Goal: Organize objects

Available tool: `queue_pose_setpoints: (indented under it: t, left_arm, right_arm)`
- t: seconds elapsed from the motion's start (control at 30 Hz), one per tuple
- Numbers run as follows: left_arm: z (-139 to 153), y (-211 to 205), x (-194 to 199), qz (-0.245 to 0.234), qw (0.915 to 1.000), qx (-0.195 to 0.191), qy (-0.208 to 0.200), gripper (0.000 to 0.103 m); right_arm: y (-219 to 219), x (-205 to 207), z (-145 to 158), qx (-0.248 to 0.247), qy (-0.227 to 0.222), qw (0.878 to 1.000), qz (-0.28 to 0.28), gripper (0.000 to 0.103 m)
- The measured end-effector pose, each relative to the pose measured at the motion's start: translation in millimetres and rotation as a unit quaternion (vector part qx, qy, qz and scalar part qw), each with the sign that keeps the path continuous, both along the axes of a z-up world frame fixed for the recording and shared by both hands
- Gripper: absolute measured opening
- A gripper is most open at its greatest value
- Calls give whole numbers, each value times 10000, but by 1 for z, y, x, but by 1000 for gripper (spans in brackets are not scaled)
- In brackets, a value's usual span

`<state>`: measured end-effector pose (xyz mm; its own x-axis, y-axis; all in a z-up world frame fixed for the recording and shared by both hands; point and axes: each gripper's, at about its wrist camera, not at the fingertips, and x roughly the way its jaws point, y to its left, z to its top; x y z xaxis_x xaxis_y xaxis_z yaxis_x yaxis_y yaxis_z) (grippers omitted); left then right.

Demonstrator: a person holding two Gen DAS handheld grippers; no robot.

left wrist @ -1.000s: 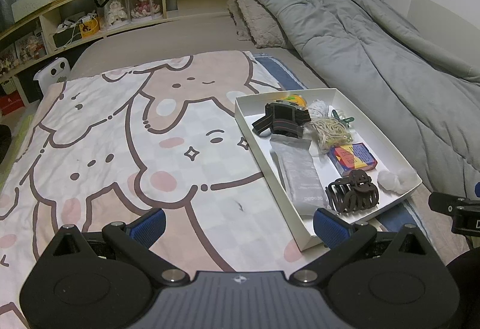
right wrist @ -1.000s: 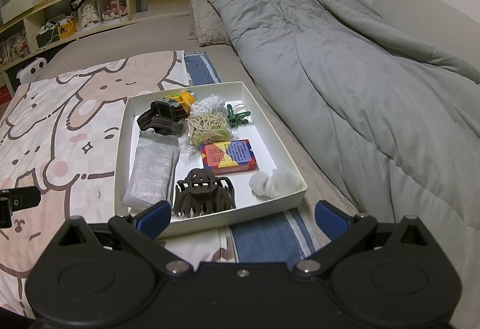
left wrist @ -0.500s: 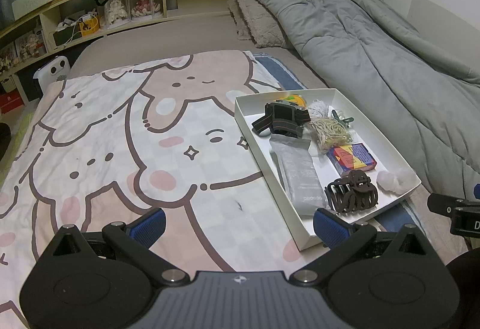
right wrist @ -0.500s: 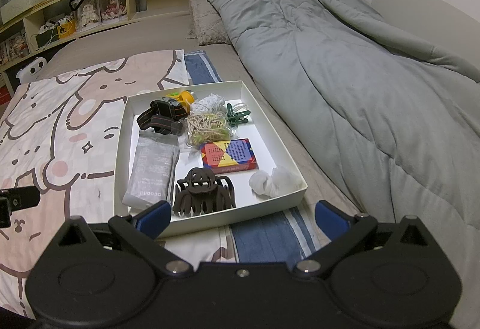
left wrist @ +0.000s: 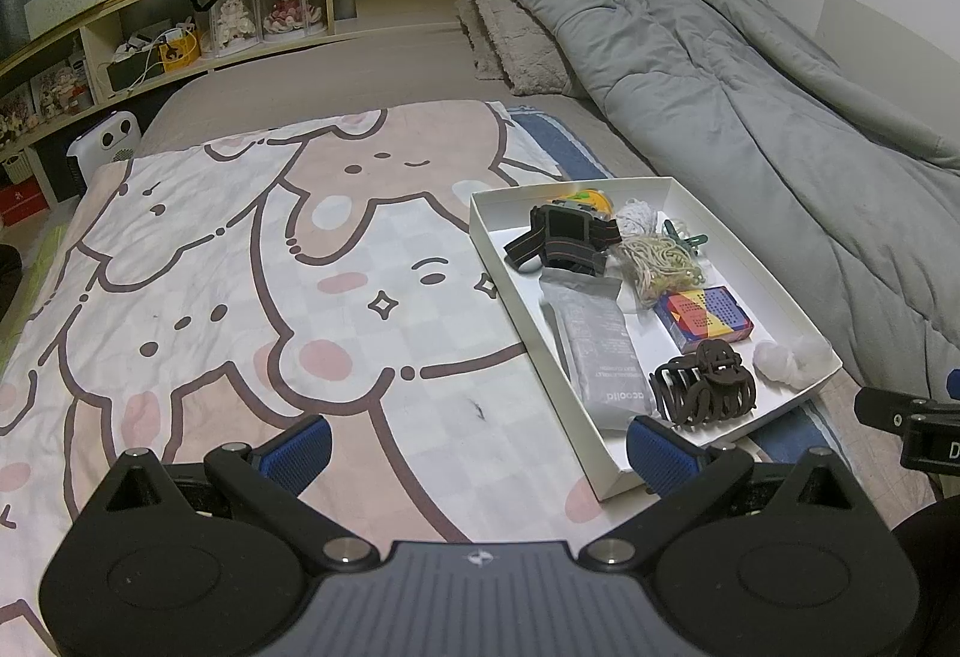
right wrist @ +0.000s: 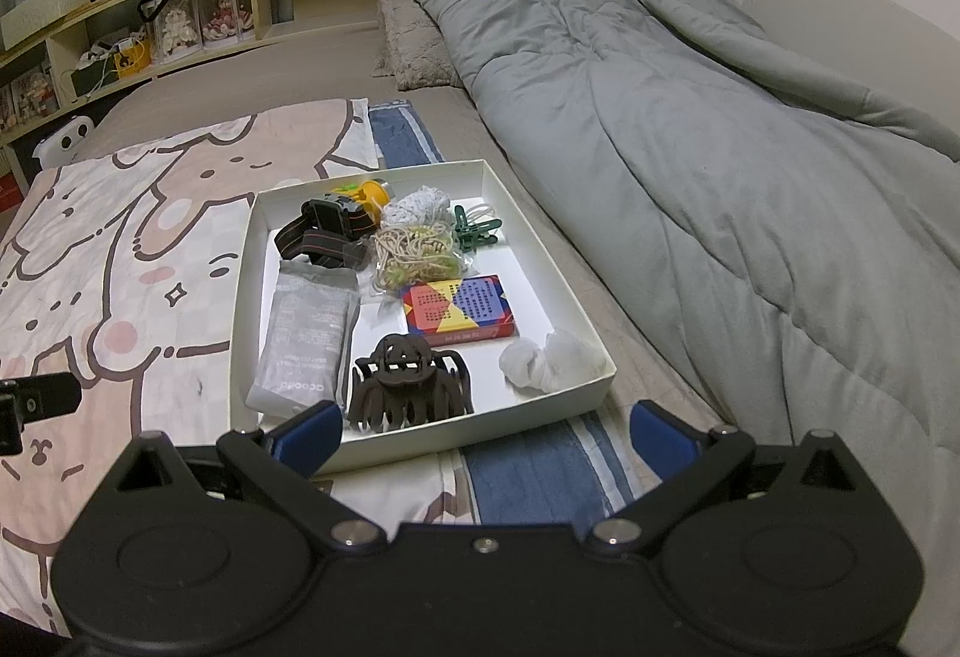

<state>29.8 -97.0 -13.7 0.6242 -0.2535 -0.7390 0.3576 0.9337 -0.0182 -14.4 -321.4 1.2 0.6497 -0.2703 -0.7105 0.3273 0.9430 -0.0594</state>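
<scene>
- The left gripper [left wrist: 474, 447] hovers over the cartoon-print blanket [left wrist: 252, 297], jaws spread wide and holding nothing; its right fingertip [left wrist: 654, 453] overlaps the near corner of the white tray [left wrist: 510, 261].
- The white tray lies on the bed between the blanket and the rumpled grey duvet [right wrist: 690, 129], its long axis running away from the cameras, tilted slightly rightward in the left wrist view.
- In the tray, left side: a grey sachet [right wrist: 306, 333] lies lengthwise along the left wall, with a black strap bundle [right wrist: 327, 237] beyond it.
- Middle: a brown claw clip [right wrist: 411, 381] at the near edge, teeth pointing toward the camera; beyond it a colourful card box [right wrist: 459, 312] lying crosswise, then a tangle of rubber bands [right wrist: 417, 252].
- Right: a green clip [right wrist: 477, 231] at the far side, a white wad [right wrist: 549, 357] in the near corner.
- The right gripper [right wrist: 483, 438], released and empty, hangs just short of the tray's near wall.
</scene>
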Motion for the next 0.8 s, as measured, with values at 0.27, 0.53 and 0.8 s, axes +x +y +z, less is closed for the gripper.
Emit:
queue_pose_setpoints:
  t: [0.27,0.53,0.8]
  left_arm:
    - [-1,-1,-1,11,10000,-14,15,103]
    - [0,2,0,58,10000,-37,48,103]
    - [0,4,1,66,9999,-62,87,103]
  right_arm:
    - [2,-1,-2,41,2,10000,-15,103]
    - [3,-1,-1,57,16,10000,-18,103]
    - [2,0,0,74,41,10000,-16,103]
